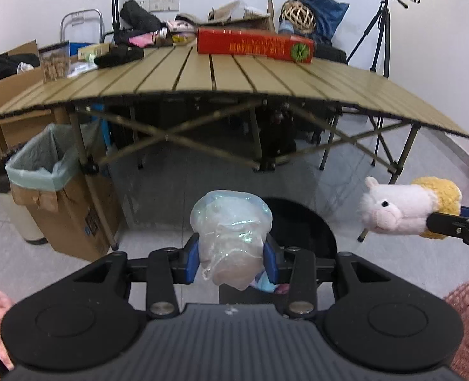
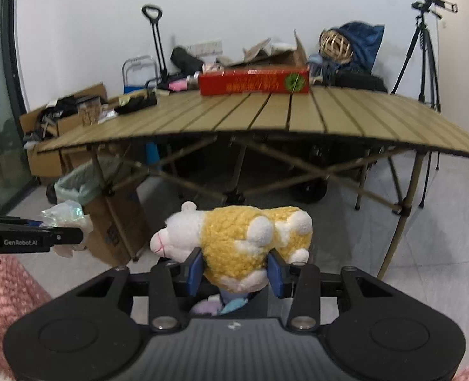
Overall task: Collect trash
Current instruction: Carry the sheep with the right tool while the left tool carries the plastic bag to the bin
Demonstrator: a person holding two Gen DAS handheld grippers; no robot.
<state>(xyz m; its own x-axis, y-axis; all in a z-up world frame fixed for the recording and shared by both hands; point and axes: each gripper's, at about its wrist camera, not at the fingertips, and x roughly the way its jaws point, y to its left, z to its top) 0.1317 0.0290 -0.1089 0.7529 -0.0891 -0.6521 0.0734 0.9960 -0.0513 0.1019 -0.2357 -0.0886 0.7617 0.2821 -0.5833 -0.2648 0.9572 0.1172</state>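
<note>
Room: white walls and pale tiled floor, with a slatted folding tabletop [image 1: 221, 73] ahead of me at 12 o'clock, seen from below its front edge.
Tabletop load: a long red box [image 1: 255, 45] lies near the far edge, with dark clothes, cardboard and a woven ball [image 1: 299, 16] piled behind it.
Bin: a cardboard box lined with a pale green bag [image 1: 42, 162] stands on the floor at 9 o'clock in my left view, just beside the tabletop's left leg; its mouth is open.
Left claw [image 1: 232, 258]: clenched on a crumpled clear plastic bag [image 1: 231, 231], the blue pads [image 1: 192, 262] pressing it from both sides, the bag bulging up above them.
Right claw [image 2: 234, 270]: clenched on a yellow and white plush sheep [image 2: 241, 238], gripped round its body, head pointing to 9 o'clock, legs toward 3 o'clock.
Relation: both claws are held in the air in front of the tabletop, well apart; from my left view the sheep sits at 3 o'clock, from my right view the plastic bag sits at 9 o'clock, near the bin.
Corner: a tripod with a camera [image 1: 381, 28] stands at 2 o'clock.
</note>
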